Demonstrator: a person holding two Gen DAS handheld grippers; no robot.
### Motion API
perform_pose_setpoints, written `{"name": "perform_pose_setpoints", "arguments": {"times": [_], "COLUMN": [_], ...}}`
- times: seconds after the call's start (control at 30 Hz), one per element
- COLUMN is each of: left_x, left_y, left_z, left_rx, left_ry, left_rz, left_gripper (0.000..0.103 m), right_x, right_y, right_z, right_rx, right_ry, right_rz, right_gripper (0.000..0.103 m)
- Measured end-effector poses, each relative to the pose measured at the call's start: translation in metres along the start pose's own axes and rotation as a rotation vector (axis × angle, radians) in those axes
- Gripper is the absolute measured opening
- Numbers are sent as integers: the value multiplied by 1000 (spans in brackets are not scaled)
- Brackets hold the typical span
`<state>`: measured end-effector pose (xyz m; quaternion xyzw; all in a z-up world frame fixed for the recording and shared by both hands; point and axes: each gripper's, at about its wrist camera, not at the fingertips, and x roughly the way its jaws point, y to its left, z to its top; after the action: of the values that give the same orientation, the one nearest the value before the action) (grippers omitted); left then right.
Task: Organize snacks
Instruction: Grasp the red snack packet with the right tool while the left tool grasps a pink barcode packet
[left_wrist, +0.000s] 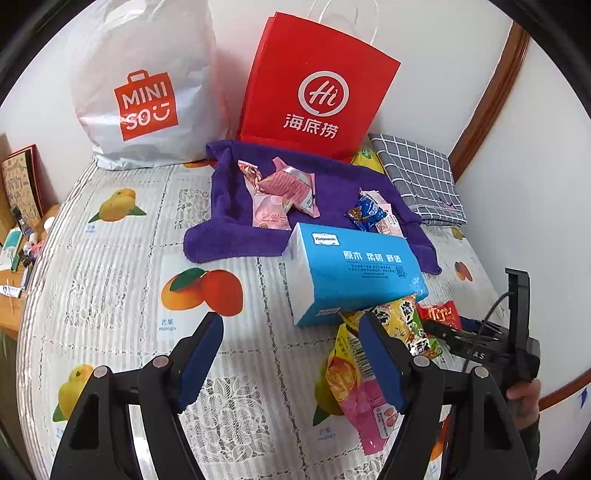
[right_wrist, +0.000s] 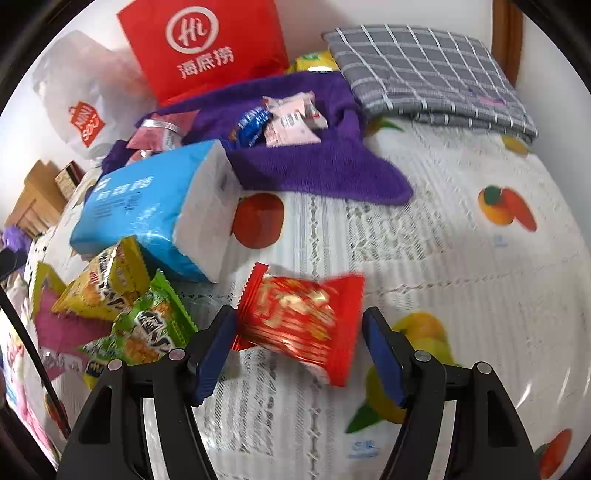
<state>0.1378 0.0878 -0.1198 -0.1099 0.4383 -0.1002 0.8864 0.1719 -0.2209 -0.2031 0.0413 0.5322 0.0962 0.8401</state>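
Right wrist: blurred red snack packet (right_wrist: 299, 321), green packet (right_wrist: 147, 332) half-hidden

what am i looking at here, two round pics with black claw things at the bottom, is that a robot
No robot: a person holds a hand-held gripper in each hand, and a fisheye camera on each looks forward along its two blue-padded fingers.

One picture is from the left hand-held gripper; it is open and empty. The other is from the right hand-held gripper; its jaws stand apart around a red snack packet, which looks blurred, and the pads do not seem to press it.

On the fruit-print tablecloth lie a blue tissue pack, yellow and green snack packets and a purple towel with small snacks on it. Behind stand a red paper bag and a white plastic bag.
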Motion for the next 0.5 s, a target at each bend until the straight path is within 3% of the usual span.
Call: {"name": "perform_pose_setpoints", "arguments": {"times": [0.17,0.3,0.43,0.5], "left_x": [2,6,9,10], "left_y": [4,3,-5,-13], "left_z": [-5,-10,-14,-15], "left_rx": [-10,-11,-5,10], "left_ry": [12,27,49,55], "left_rz": [3,-10,-50,-69], "left_gripper": [73,73,73,73], "right_x": [4,2,-3,-8], "right_y": [8,9,0,-2], "right_z": [1,0,1,0], "right_rx": [-24,-60,-30,-18], "right_ry": [-17,-30,-31,-41], "right_rz": [-52,-89,-34,-13], "right_gripper": [75,52,40,40]}}
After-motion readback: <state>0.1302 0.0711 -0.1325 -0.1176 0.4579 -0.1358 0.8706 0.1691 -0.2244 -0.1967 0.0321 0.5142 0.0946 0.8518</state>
